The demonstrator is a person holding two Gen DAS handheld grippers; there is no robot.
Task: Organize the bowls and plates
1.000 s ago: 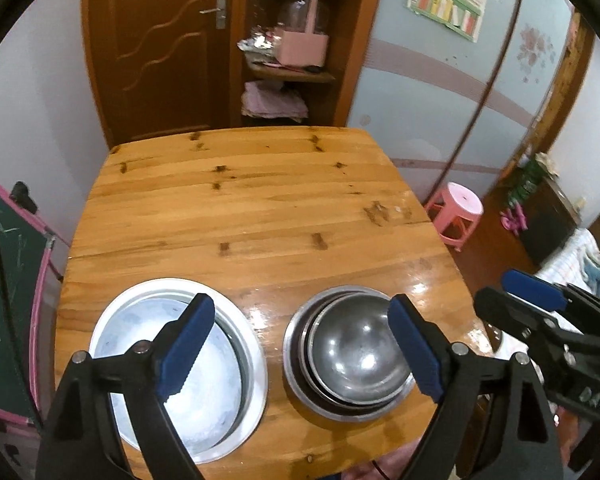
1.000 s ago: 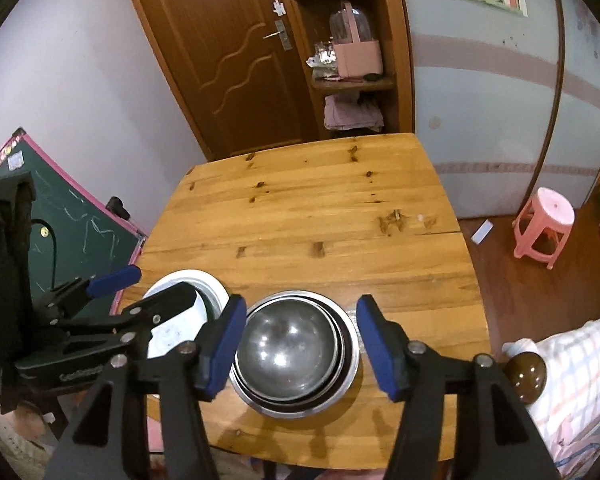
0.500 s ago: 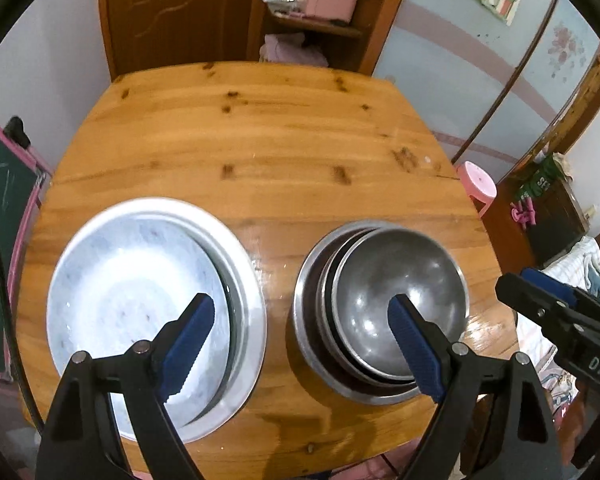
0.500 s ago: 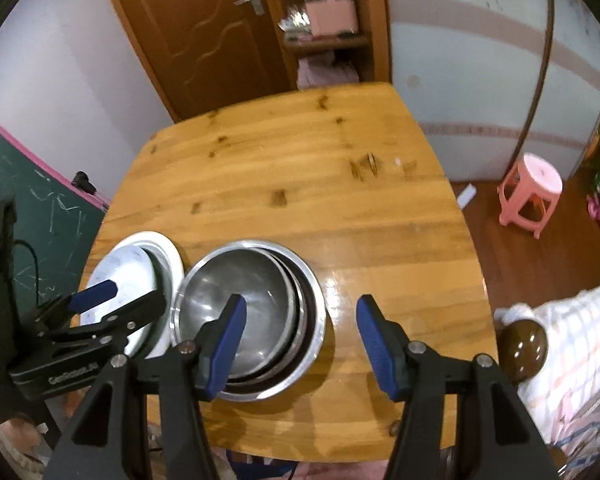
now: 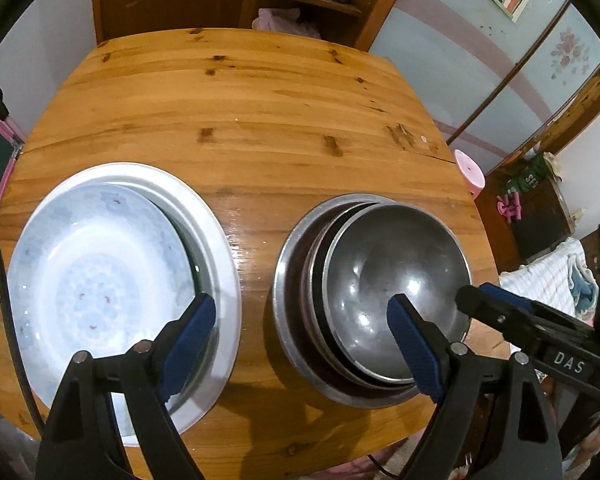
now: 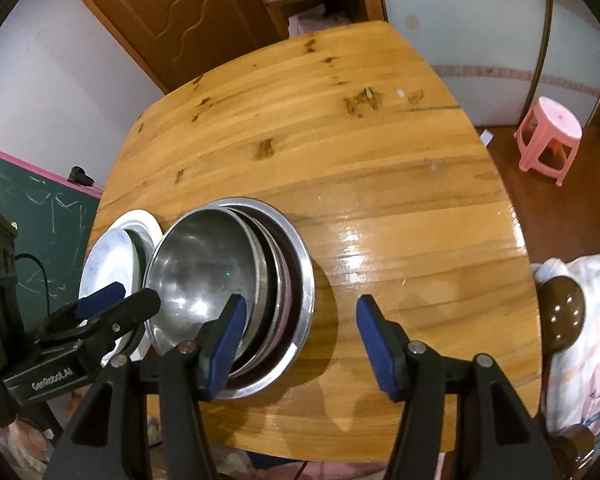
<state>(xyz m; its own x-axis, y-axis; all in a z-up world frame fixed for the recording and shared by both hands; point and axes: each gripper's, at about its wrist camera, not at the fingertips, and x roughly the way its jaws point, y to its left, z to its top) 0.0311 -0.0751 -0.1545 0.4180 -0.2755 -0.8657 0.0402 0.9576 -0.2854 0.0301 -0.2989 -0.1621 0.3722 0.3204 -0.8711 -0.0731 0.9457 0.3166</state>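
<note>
Blue-padded left gripper (image 5: 300, 328) wide apart, holding nothing; right gripper (image 6: 300, 344) likewise. Steel bowl stack (image 5: 380, 292) near table (image 5: 240, 120) front edge, mouths up, top bowl tilted; one finger of each gripper over it. Plate stack (image 5: 96, 280) just left. Beyond: pink stool (image 6: 548, 136), brown door (image 6: 172, 12), shelf.

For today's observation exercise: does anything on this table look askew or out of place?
Yes. The top steel bowl sits off-centre and tilted in its nested stack. The patterned plate also lies shifted sideways on the white plate beneath. Nothing looks spilled or broken.
</note>
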